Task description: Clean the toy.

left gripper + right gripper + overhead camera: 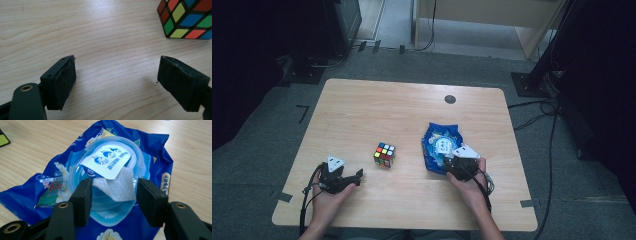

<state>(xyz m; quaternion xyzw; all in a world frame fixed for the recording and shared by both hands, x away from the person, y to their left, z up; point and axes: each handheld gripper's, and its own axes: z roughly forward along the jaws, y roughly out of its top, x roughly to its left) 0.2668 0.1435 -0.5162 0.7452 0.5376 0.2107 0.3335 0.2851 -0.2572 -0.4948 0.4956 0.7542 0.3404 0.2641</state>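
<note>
Wipe (pixel 117 185) sticks out of pack (pixel 45 195) between my right gripper's (pixel 113 198) spread jaws; left gripper (pixel 116 82) spread, near cube (pixel 186 18).

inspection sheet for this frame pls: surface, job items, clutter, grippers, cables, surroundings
Surface: light wood table, bare apart from the items below; small dark round cap near the far edge.
Job's things: blue wet-wipe pack, lid open, sticker flap lifted, white wipe sticking out.
Clutter: colour cube mid-table, untouched.
Grippers: left hand-held gripper open over bare wood, nothing between the jaws; right hand-held gripper open, jaws either side of the wipe, pads not pressing it.
Cables: black cable trails off the left gripper; more on the floor at right.
Surroundings: grey carpet, dark stands, tape marks.
</note>
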